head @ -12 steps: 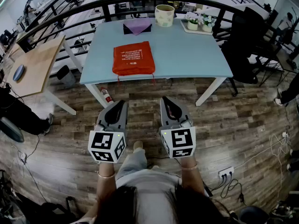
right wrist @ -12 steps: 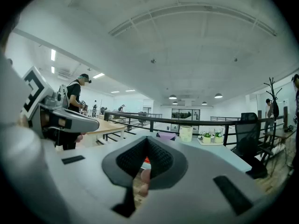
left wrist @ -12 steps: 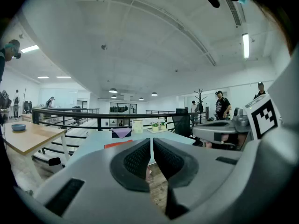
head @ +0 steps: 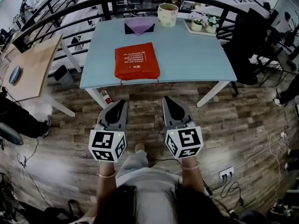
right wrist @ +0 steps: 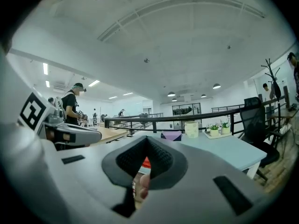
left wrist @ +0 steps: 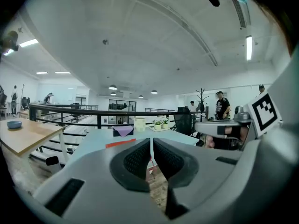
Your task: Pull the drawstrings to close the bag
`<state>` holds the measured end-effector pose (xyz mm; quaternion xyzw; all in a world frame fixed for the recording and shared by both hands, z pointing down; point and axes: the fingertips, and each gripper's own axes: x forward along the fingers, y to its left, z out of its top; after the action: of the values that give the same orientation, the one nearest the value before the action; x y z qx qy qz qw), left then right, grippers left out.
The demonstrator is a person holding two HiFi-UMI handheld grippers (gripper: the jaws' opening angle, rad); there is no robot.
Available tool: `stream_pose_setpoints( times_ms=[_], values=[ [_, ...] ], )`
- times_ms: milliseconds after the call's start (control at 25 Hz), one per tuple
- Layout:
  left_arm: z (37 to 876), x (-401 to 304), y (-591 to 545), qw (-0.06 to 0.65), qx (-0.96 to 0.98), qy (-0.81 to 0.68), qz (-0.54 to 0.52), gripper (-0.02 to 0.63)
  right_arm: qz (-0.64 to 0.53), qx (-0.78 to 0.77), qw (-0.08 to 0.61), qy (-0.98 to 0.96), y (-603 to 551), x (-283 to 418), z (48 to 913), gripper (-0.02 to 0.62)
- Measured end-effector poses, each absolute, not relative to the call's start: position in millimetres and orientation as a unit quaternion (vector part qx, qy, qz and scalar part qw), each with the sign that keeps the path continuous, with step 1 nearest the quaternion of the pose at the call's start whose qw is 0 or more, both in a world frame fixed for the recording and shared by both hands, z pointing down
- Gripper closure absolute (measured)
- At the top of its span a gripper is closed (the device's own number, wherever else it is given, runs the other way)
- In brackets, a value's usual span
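Note:
A flat red drawstring bag lies near the front edge of the light blue table. Its thin red strings hang over that edge. Both grippers are held side by side above the wooden floor, short of the table and apart from the bag. My left gripper is shut with nothing in it, and so is my right gripper. In the left gripper view the shut jaws point at the table, with the bag just above them. The right gripper view shows a sliver of the bag between its shut jaws.
At the table's back stand a cream cup, a purple cloth and a tray of small plants. A wooden desk is at the left, a black chair at the right, a railing behind. A red bottle lies under the table.
Hardly anything differs: the view has shifted a little and the right gripper sits slightly further right. Both grippers stay shut in front of the table.

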<state>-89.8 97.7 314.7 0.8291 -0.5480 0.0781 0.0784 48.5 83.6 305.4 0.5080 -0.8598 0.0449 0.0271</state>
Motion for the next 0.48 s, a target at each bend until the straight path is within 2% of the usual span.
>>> stream_pose_setpoints(
  times_ms=[480],
  values=[
    [324, -141, 30, 0.086, 0.839, -0.529, 0.093, 0.575, 0.044, 0.534, 0.048, -0.843, 15, 3, 311, 0.569]
  ],
)
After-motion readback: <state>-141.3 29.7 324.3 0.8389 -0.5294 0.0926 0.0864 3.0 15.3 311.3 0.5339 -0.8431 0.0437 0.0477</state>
